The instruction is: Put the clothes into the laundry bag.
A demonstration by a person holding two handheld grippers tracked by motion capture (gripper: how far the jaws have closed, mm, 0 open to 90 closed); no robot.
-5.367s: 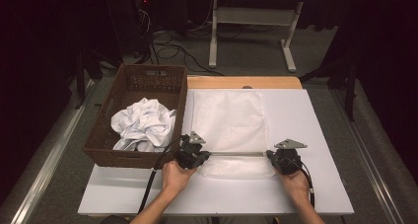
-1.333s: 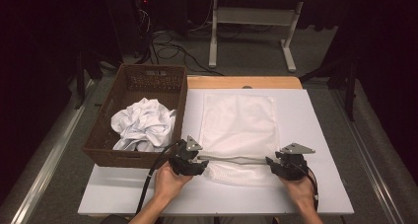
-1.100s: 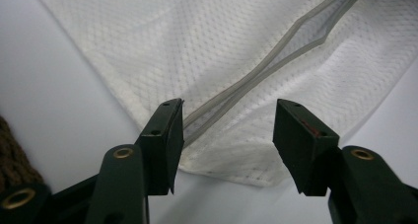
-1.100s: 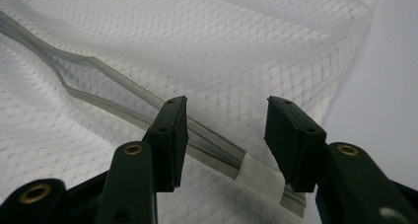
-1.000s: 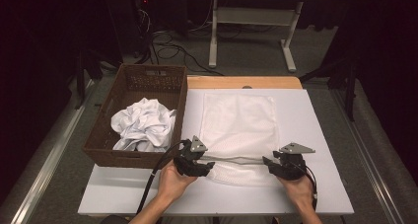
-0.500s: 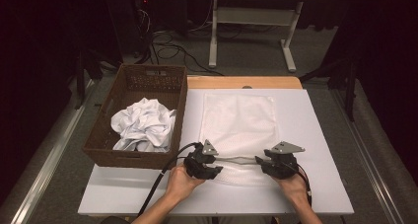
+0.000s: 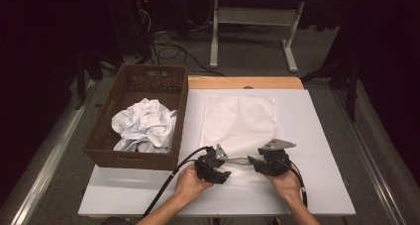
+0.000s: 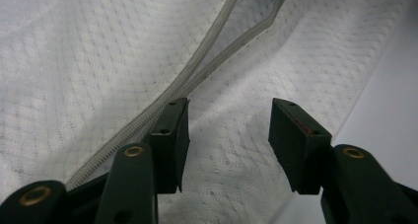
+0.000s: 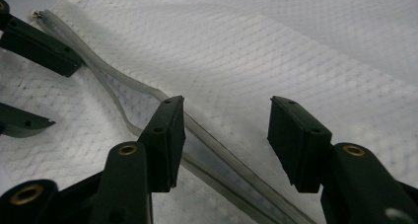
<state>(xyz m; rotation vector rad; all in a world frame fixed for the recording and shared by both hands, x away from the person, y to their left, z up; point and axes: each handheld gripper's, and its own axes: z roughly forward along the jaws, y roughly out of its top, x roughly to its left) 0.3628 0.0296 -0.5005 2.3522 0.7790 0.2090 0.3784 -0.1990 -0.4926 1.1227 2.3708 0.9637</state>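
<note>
A white mesh bag (image 7: 240, 118) lies flat on the white table (image 7: 322, 136), its zippered mouth at the near edge. The zipper band (image 8: 236, 26) gapes in a narrow slit. My left gripper (image 7: 231, 162) and right gripper (image 7: 252, 161) face each other across that edge, close together. In the left gripper view the left gripper (image 8: 229, 110) stands open over the mesh, the zipper band running beside one jaw. The right gripper (image 9: 226, 108) is open too, the zipper (image 9: 148, 93) passing under it. Both pairs of jaws have just been opening. Nothing is pinched.
A brown wicker basket (image 7: 133, 158) stands at the table's left with crumpled white cloth (image 7: 143, 126) inside. Bare table surface lies right of the bag. A wooden strip (image 7: 245, 82) borders the far edge. Cables trail from both grippers toward the person.
Both grippers have slid toward each other along the bag's near edge, from its corners to the middle. The zipper edge between them has slackened and bowed.
</note>
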